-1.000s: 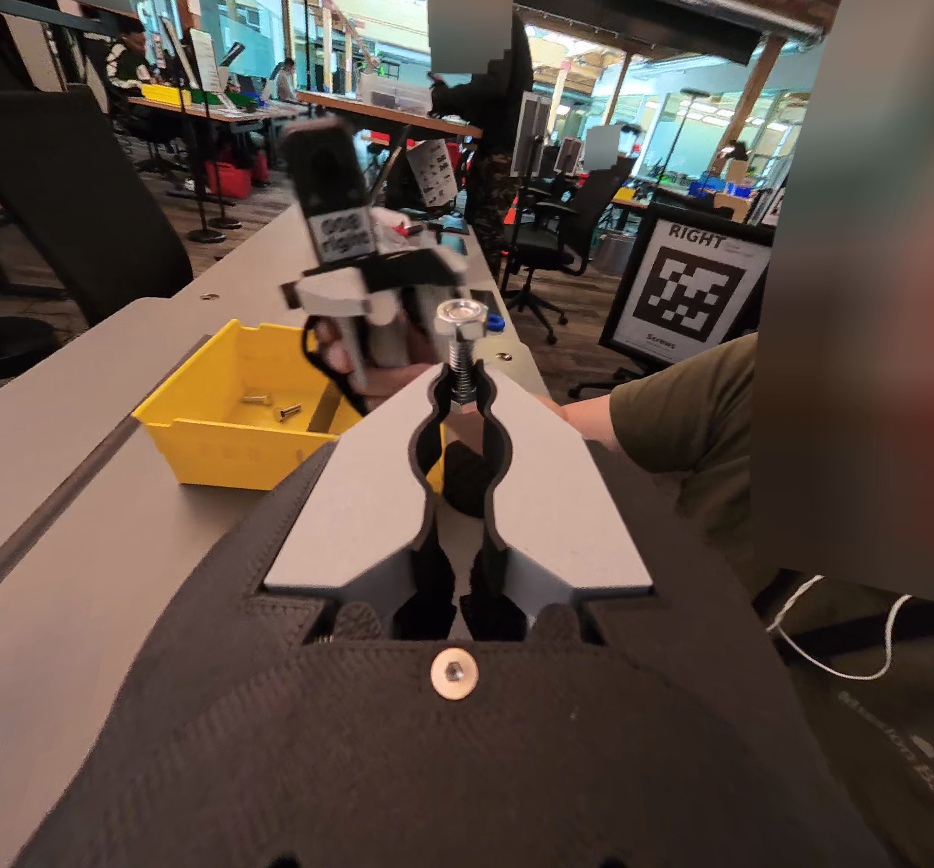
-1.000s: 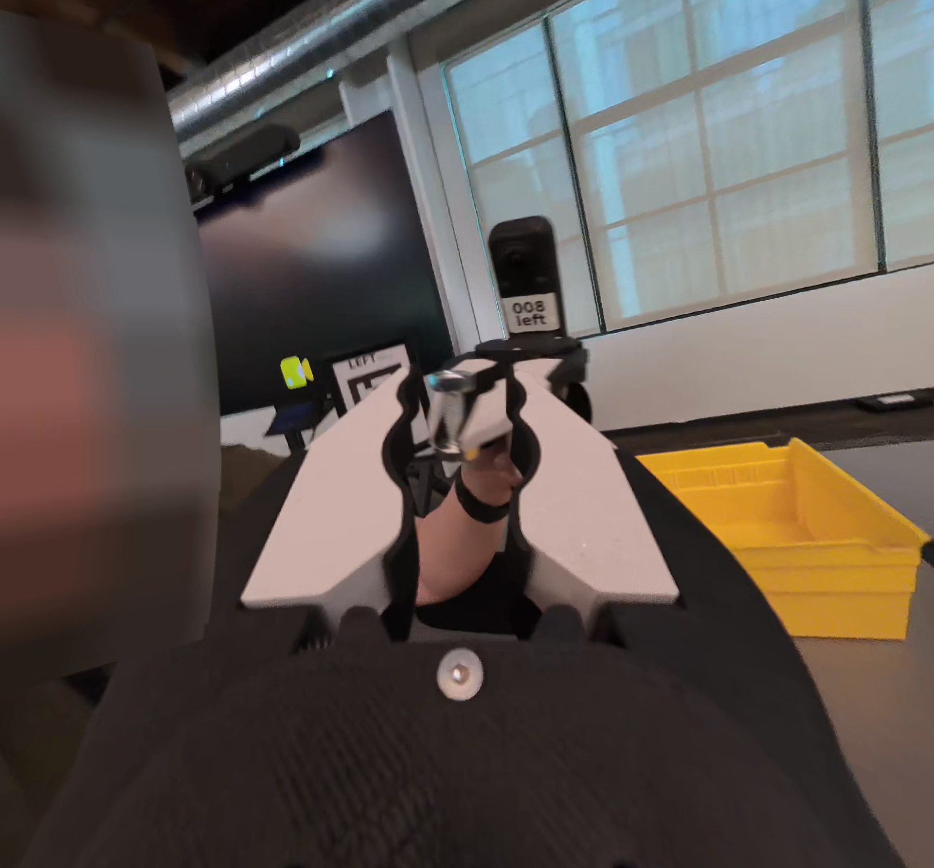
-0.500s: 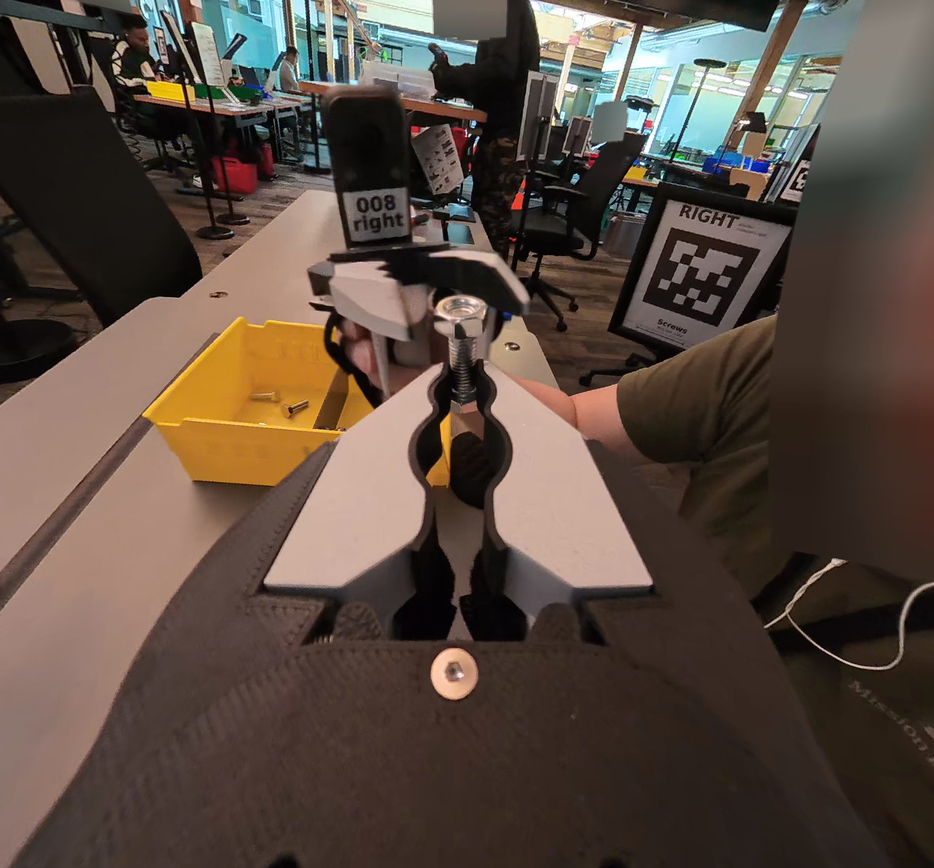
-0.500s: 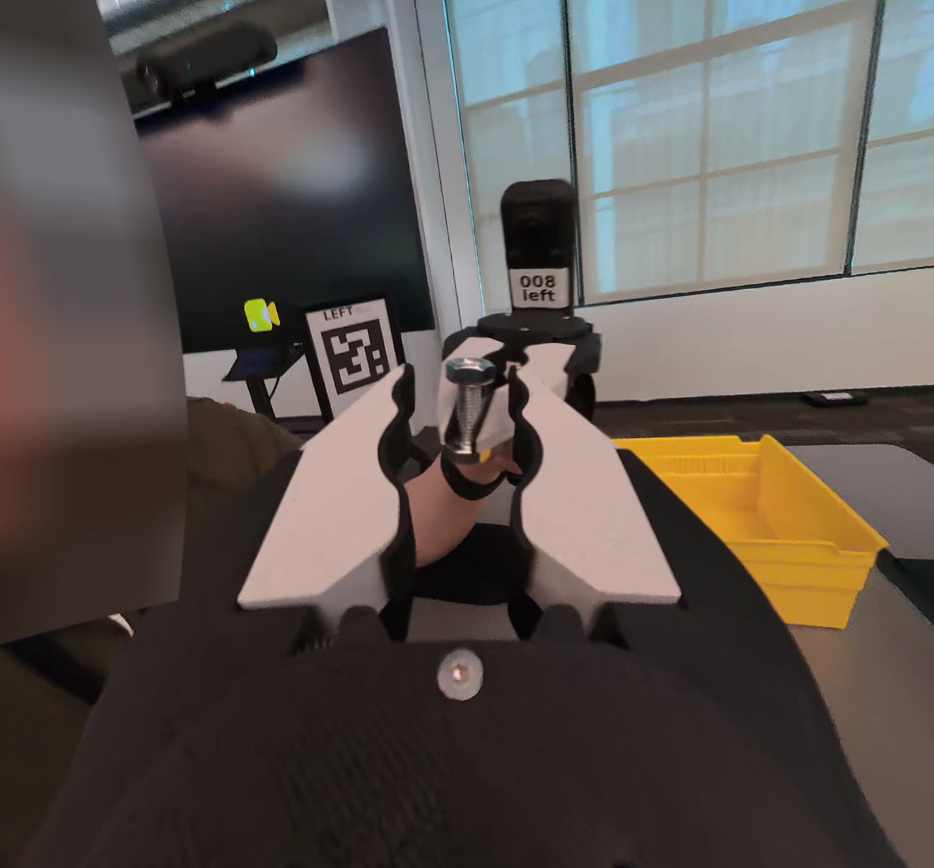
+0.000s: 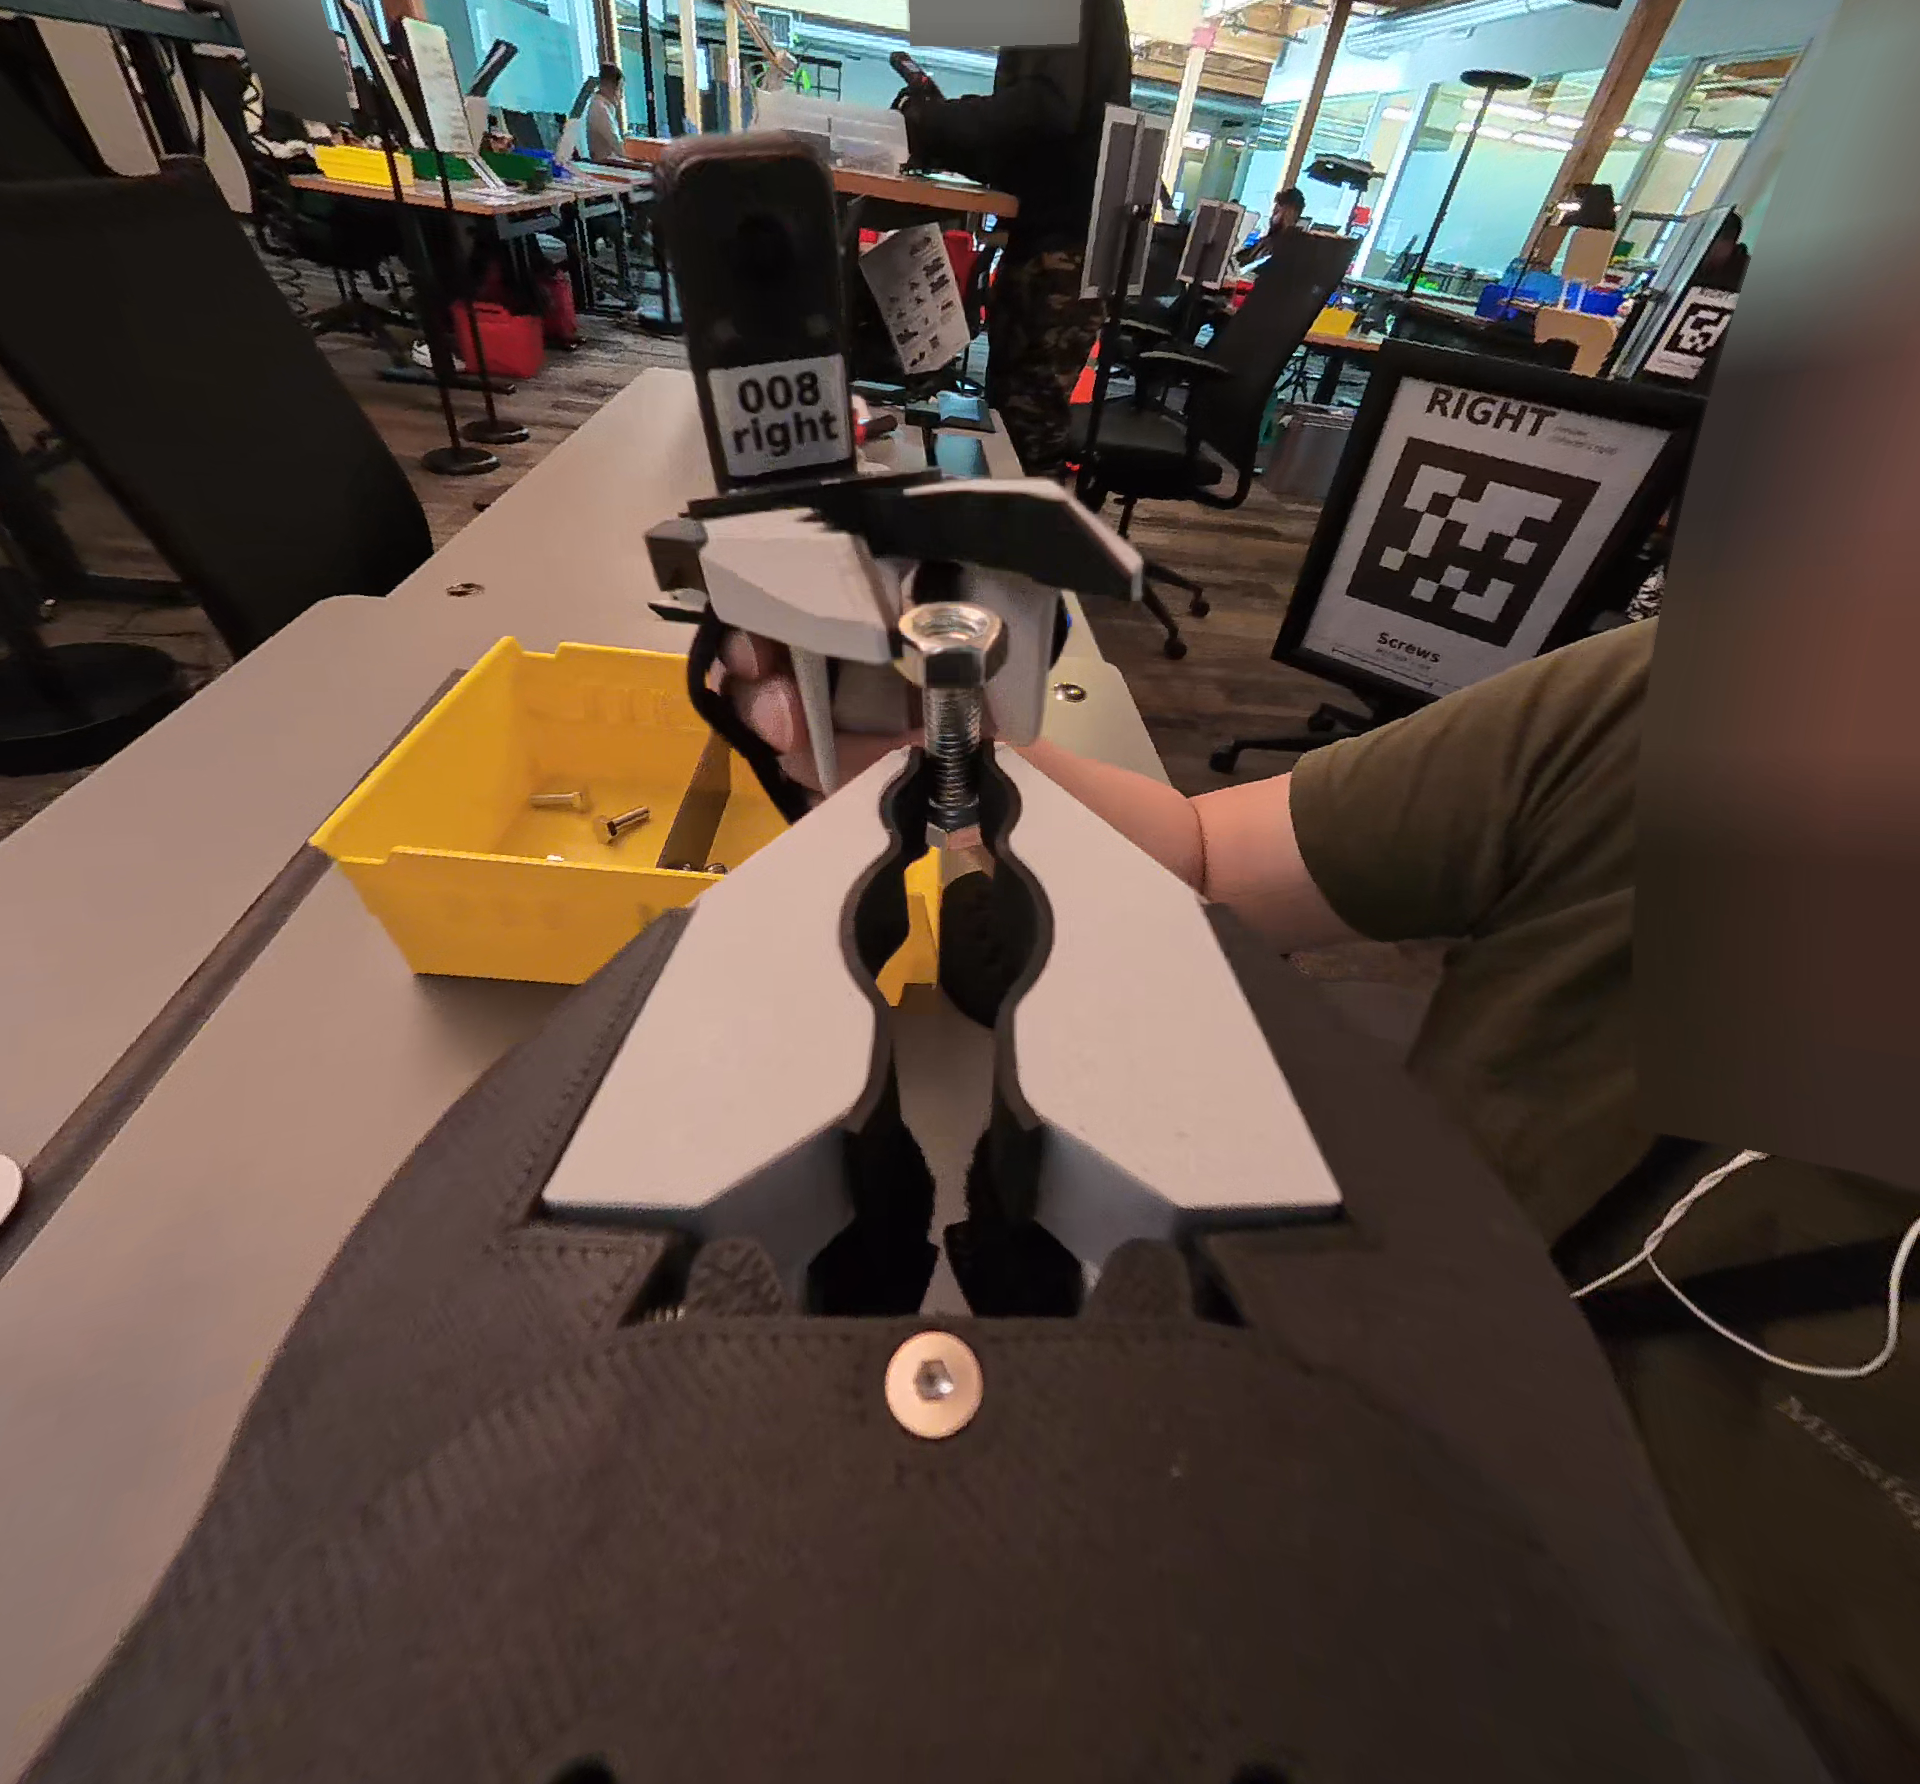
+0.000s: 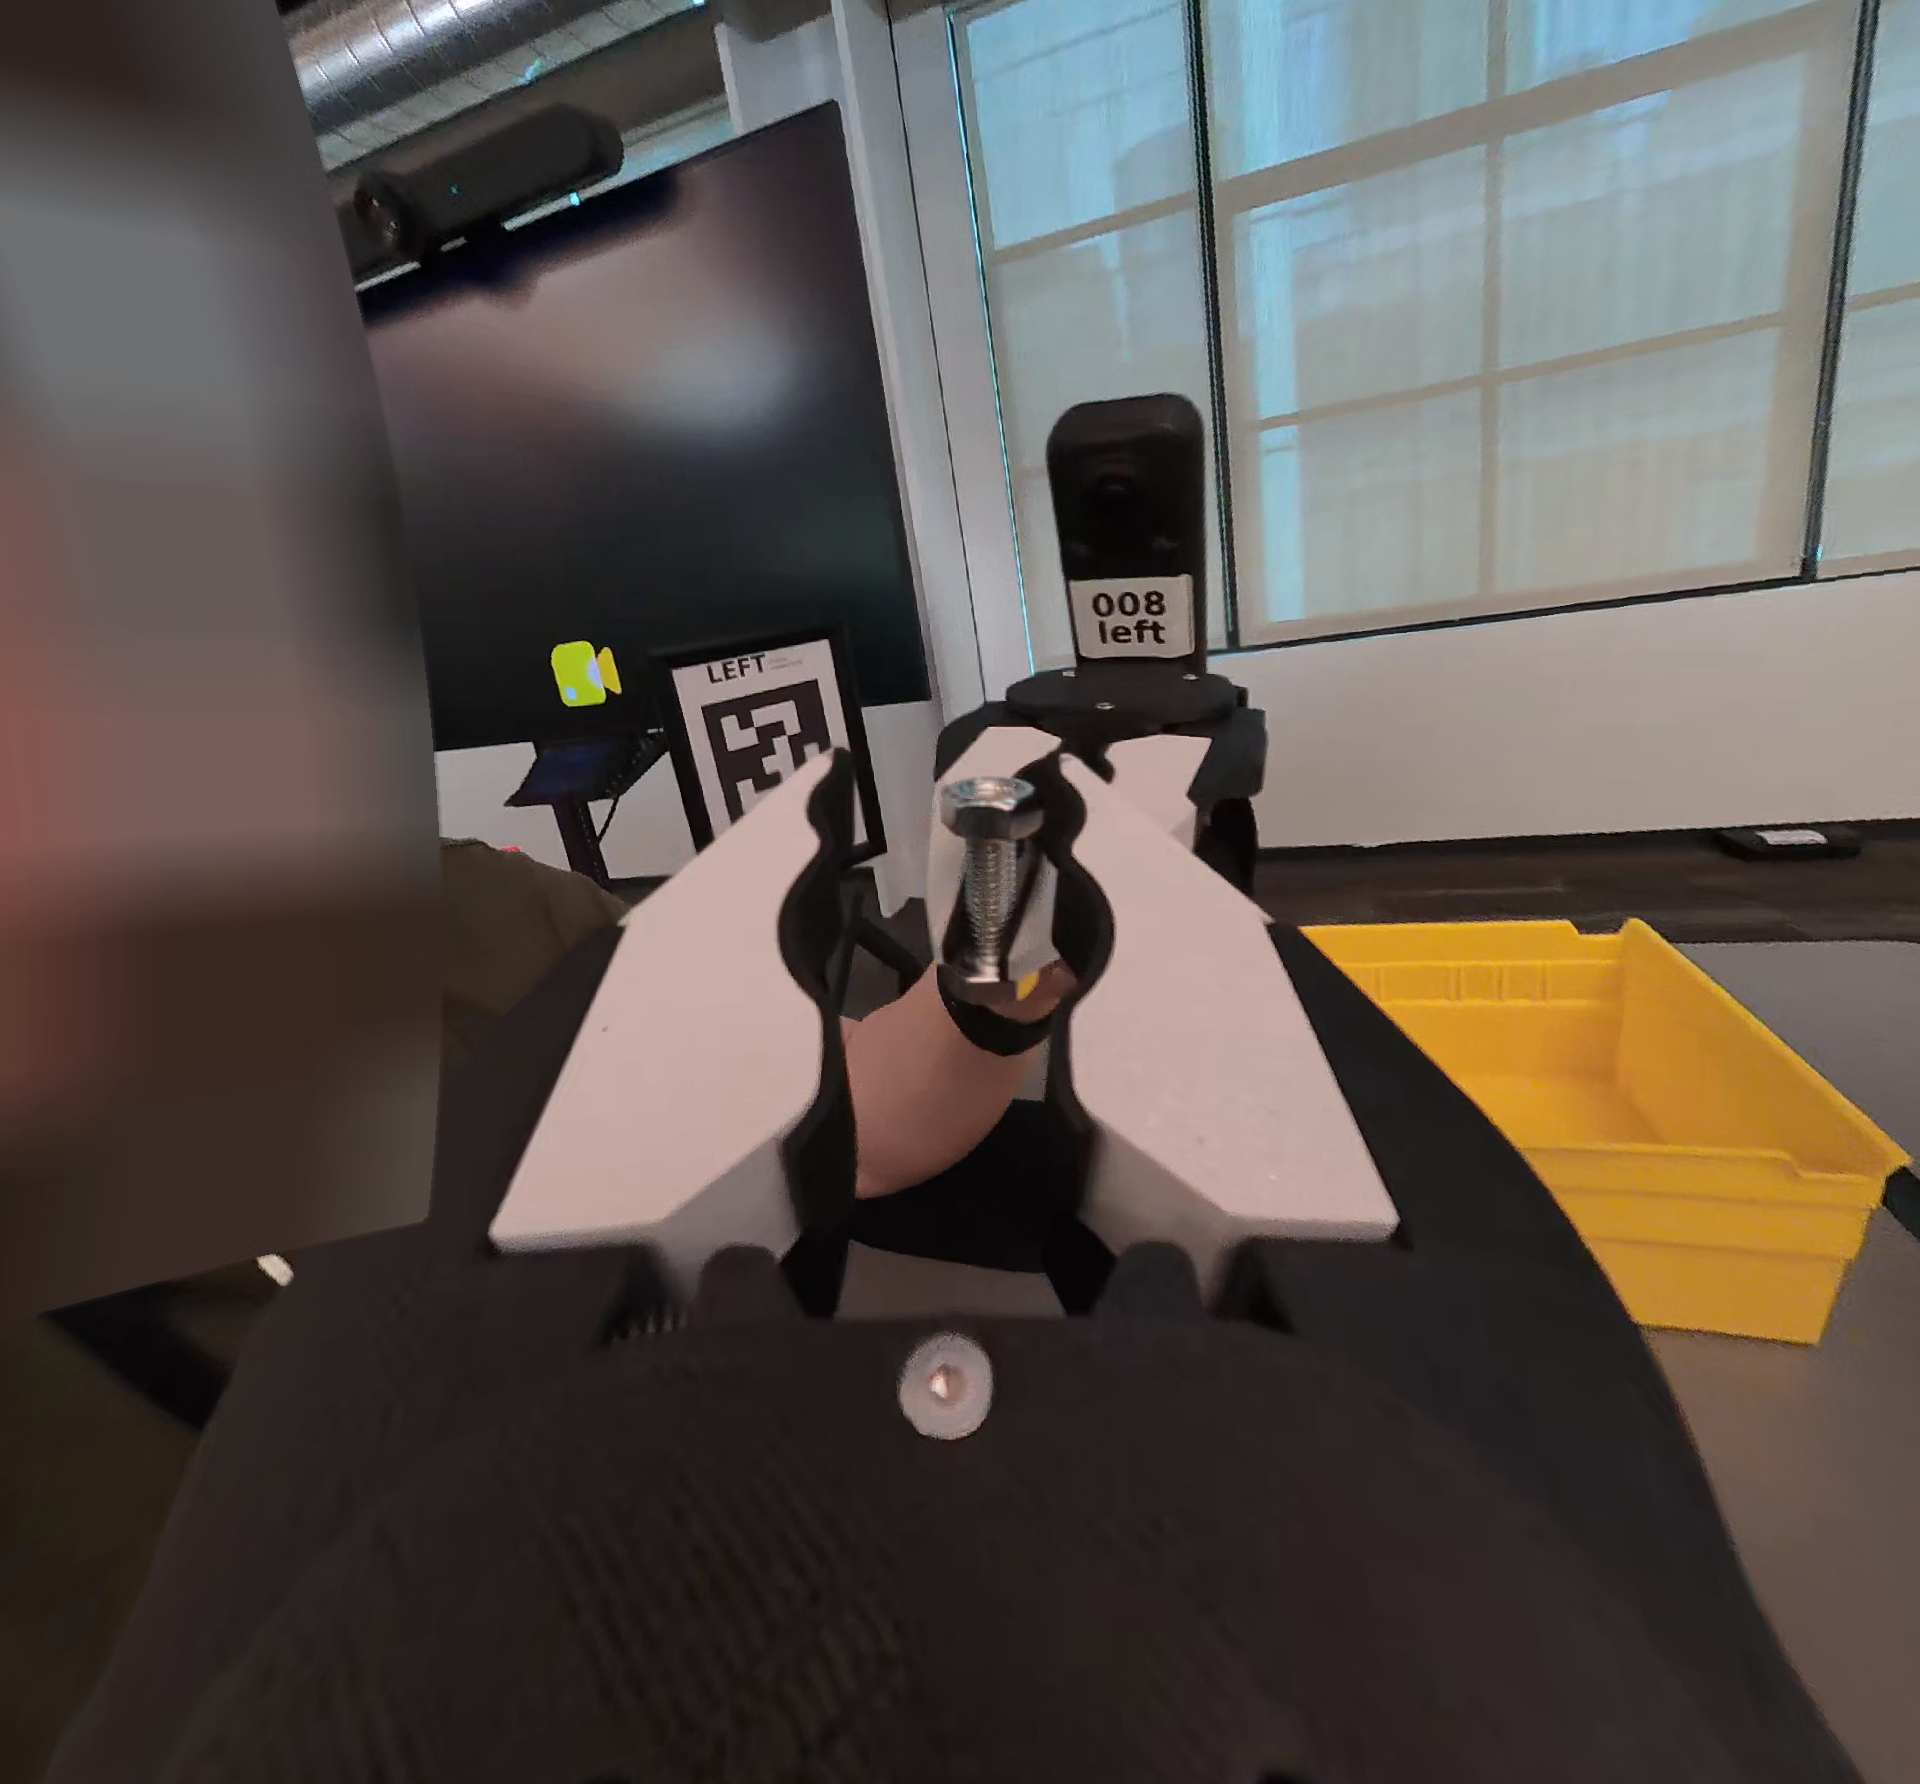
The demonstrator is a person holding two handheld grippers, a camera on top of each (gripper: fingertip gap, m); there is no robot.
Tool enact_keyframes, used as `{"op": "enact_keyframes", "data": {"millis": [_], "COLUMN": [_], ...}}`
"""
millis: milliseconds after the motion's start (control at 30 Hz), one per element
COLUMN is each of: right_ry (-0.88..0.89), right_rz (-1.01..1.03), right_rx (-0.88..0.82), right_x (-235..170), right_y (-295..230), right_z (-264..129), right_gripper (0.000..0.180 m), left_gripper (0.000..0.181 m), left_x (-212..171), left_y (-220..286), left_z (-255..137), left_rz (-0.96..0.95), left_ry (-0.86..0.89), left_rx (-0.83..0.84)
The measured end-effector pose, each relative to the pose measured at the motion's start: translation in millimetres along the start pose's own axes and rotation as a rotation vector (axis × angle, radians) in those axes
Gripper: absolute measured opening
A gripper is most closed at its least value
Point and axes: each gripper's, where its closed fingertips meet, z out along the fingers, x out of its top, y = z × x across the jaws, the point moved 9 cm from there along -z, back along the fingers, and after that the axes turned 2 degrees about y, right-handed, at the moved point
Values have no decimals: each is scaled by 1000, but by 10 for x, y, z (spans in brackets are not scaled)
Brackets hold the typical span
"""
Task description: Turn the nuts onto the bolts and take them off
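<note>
My left gripper (image 5: 951, 799) is shut on the head end of a steel bolt (image 5: 954, 747) and holds it upright above the grey table. A hex nut (image 5: 951, 638) sits at the top of the thread. My right gripper (image 6: 945, 778) faces the left one, its jaws apart on either side of the bolt (image 6: 982, 893) and the nut (image 6: 987, 799), with a gap at the left finger. The right gripper also shows beyond the nut in the left wrist view (image 5: 904, 581). The left gripper also shows in the right wrist view (image 6: 997, 945).
A yellow bin (image 5: 468, 872) stands on the grey table (image 5: 156, 903) to the left of the grippers, with a few loose bolts (image 5: 621, 822) in it; it also shows at the right (image 6: 1714, 1246). A person's arm (image 5: 1247, 841) reaches in. Framed marker boards (image 5: 1475, 529) stand behind. The grippers are tip to tip, or close to it.
My right gripper has rolled from tilted to upright and now faces the left gripper squarely around the bolt. The left gripper still holds the bolt, nut at the top.
</note>
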Motion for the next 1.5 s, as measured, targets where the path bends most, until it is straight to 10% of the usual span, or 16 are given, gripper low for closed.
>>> {"op": "enact_keyframes", "data": {"millis": [700,1500], "right_ry": [168,-178], "right_rz": [130,-17], "right_rx": [-36,-306], "right_x": [31,-192], "right_y": [321,353], "right_z": [-367,-267], "right_gripper": [20,33], "left_gripper": [8,7], "left_x": [83,55], "left_y": [97,-157], "left_z": [-69,-506], "left_rz": [17,22], "left_ry": [42,-15], "left_rx": [-23,288]}}
